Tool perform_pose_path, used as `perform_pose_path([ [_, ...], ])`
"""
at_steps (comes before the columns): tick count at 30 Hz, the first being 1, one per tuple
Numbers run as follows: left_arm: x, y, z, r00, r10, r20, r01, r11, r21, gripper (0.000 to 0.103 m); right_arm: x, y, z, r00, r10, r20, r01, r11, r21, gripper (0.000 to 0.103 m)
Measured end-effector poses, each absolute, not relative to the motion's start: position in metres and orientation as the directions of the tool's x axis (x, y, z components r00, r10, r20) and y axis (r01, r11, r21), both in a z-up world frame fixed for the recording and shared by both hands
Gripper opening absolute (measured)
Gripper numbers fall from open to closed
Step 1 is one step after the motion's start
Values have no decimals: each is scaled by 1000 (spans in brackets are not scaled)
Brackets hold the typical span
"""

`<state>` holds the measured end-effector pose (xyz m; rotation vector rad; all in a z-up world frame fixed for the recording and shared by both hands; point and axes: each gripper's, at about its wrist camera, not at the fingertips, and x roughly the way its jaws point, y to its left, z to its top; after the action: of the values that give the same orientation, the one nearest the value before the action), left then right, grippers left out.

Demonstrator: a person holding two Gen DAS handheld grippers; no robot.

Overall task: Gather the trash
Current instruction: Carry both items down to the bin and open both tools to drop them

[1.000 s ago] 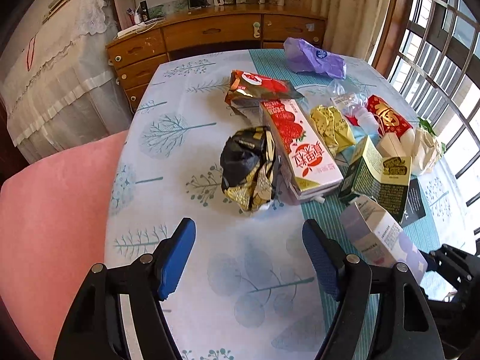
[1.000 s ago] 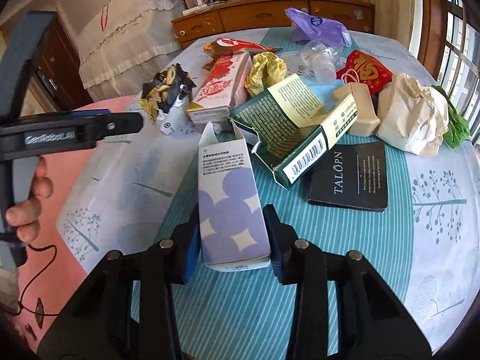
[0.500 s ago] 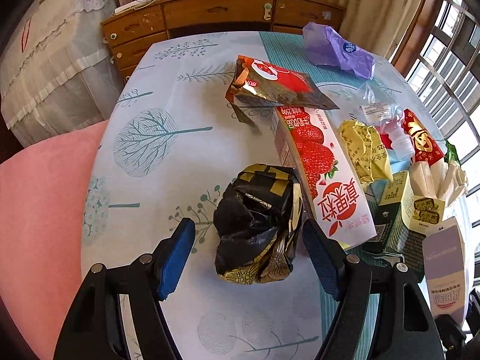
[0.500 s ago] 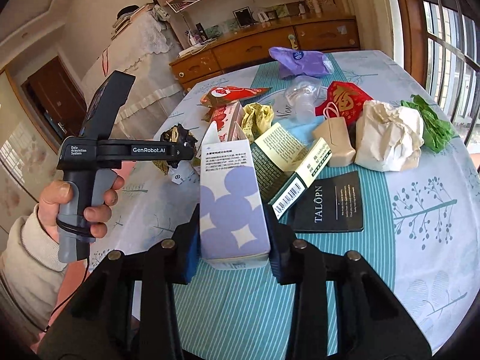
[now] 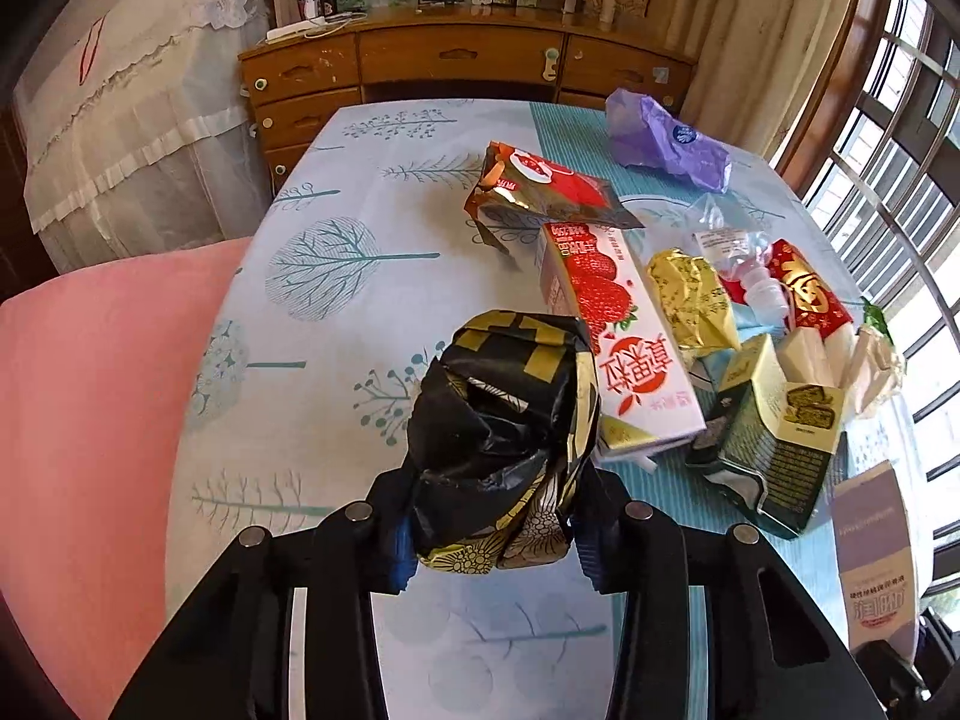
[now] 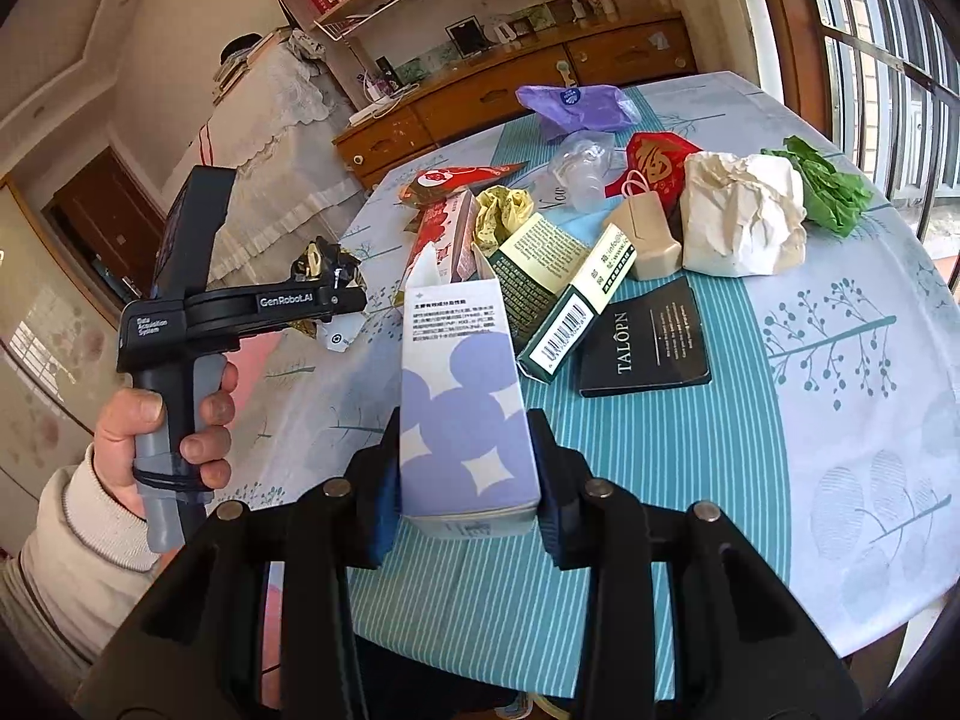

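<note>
A crumpled black and gold wrapper [image 5: 504,420] lies on the tree-print tablecloth [image 5: 336,312]. My left gripper [image 5: 495,540] has it between its blue pads; the jaws are closing and both pads press its sides. In the right wrist view the left gripper [image 6: 336,300] sits at the left, held by a hand [image 6: 174,414], with the wrapper [image 6: 318,264] at its tip. My right gripper [image 6: 465,480] is shut on a white and lilac carton [image 6: 462,396], held upright above the striped runner. The same carton [image 5: 873,564] shows at the right edge of the left wrist view.
Right of the wrapper lie a strawberry milk carton [image 5: 612,330], a green box [image 5: 774,450], a red snack bag [image 5: 546,186] and a purple bag [image 5: 666,138]. A black card [image 6: 645,336], crumpled white paper [image 6: 744,216] and green leaves [image 6: 822,186] lie further right. A pink chair [image 5: 90,420] stands left.
My left gripper moved forward over the black and gold wrapper and its jaws narrowed onto it. My right gripper rose and tilted up with the lilac carton.
</note>
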<state>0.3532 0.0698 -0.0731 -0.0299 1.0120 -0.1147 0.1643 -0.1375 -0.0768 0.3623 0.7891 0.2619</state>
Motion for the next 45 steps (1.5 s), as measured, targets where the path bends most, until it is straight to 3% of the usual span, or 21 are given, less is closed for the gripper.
perform_pose_path([
  [12,182,60,-11,612,-147,-777,159,985,-61,41,77,-141,-42,717,318,-620,-70,918,389,33],
  [21,67,56,-18,594,-208,-777,217,972,-94,41,2,-141,-51,674,343,-654,-73,912,404,33],
  [30,-2,43,-94,463,-278,-842,252,952,-176,41,-50,-135,-108,573,330,-750,-46,927,372,34],
  [39,5,19,-202,316,-269,-910,235,951,-200,41,-54,-154,-199,444,317,-838,102,911,399,34],
  [45,19,-1,-256,272,-241,-931,236,955,-179,41,-41,-163,-251,390,238,-890,187,925,330,34],
])
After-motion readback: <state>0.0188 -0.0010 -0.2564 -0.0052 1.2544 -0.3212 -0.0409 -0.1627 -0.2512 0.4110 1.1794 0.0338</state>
